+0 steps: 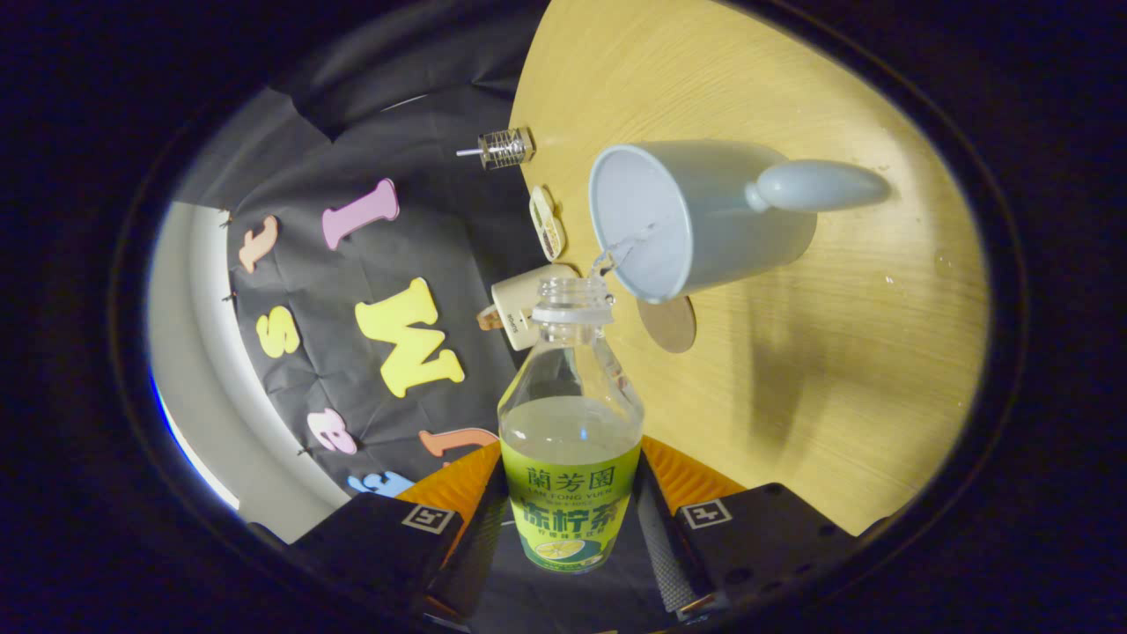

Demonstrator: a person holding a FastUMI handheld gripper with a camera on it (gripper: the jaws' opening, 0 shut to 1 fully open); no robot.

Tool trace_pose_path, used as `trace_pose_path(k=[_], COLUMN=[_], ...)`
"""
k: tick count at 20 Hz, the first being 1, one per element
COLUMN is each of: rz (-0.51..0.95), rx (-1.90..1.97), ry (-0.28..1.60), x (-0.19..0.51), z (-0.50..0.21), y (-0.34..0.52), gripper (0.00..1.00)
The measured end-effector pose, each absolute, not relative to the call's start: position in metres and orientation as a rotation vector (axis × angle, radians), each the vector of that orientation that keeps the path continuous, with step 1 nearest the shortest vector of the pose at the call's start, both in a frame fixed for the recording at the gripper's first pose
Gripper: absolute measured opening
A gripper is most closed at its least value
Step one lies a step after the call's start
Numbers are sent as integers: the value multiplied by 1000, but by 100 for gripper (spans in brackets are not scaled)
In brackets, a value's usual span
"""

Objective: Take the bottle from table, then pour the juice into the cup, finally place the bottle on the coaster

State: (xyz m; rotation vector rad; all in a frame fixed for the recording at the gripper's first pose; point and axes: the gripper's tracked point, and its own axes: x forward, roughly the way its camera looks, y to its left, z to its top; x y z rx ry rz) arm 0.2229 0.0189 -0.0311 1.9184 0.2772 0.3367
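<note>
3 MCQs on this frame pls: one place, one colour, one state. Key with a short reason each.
1. Where is the round brown coaster?
A. on the wooden table, just beyond the bottle's mouth, under the cup's rim
B. on top of the cup
C. between the fingers

2. What colour is the handled cup?
A. red
B. pale grey-blue
C. black

3. What state is the clear plastic bottle with the green label in?
A. capped, standing alone
B. lying empty on the table
C. uncapped, held by the gripper, liquid streaming into the cup

Key: A, it lies on the table there; B, cup body shows it; C, both fingers press on the label.
</note>
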Motion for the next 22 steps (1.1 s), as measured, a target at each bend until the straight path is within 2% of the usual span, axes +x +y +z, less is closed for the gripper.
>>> trace_pose_path(k=[7,22], rz=[380,413], rx=[2061,2195], ry=[209,217], x=[228,224], z=[-17,-6], y=[1,17], gripper=[78,78])
